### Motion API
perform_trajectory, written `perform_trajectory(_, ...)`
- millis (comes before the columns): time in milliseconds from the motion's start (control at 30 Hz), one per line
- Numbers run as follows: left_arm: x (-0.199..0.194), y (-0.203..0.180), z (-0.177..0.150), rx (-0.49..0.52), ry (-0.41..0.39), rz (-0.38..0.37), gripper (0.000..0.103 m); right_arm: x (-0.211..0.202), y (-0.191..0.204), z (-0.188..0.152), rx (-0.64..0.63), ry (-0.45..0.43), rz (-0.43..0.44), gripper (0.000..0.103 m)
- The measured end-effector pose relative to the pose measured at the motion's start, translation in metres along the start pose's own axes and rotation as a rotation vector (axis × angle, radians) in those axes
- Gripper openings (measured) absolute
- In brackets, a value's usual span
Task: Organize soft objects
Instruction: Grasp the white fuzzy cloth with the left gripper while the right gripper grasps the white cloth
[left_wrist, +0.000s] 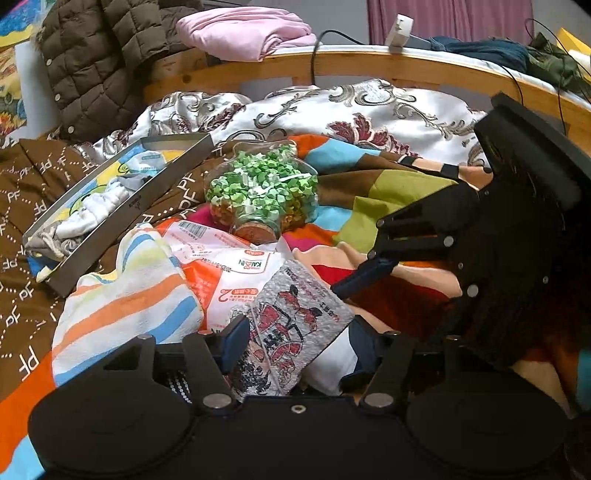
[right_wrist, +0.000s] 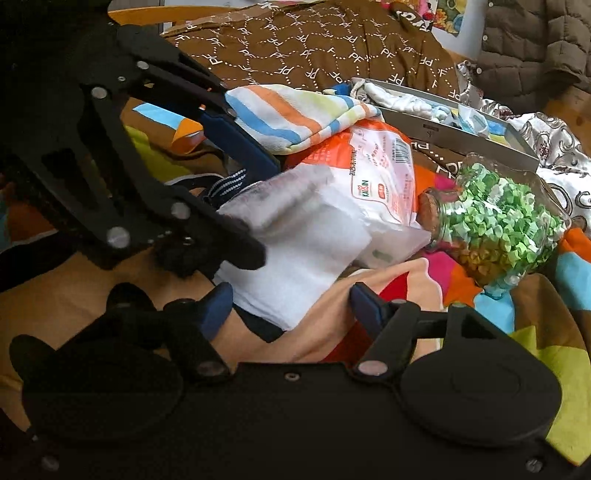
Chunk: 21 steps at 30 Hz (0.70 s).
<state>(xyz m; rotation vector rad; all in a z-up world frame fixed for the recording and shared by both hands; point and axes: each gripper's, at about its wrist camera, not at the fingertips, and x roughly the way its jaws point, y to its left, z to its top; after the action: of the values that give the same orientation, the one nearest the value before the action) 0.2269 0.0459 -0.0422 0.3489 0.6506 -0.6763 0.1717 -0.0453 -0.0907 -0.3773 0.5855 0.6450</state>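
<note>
Left gripper (left_wrist: 299, 347): you straddled the printed tissue pack (left_wrist: 295, 317), jaws apart, to grasp it.
Right gripper (right_wrist: 291, 302): you kept the jaws apart near the pack's white end, no contact seen.

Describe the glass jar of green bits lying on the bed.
The glass jar is clear and squat, packed with small green folded-paper pieces over a brownish layer. A cork stopper closes its neck. It lies on its side on the colourful blanket, cork against the orange-and-white tissue pack. Neither gripper touches it.
</note>
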Motion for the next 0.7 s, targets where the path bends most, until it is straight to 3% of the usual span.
perform_trajectory(200,-0.006,0.002,-0.001,-0.047,-0.016,0.029,0.052,0.003,0.000,0.000,0.001,-0.012,0.003,0.049)
perform_trajectory(333,-0.011,0.005,-0.002,-0.072,-0.029,0.049,0.040,0.004,0.001,0.000,-0.013,-0.016,0.010,0.039)
perform_trajectory(700,-0.019,0.018,-0.001,-0.152,-0.045,0.073,0.030,0.007,-0.001,-0.001,-0.020,-0.009,0.010,0.022)
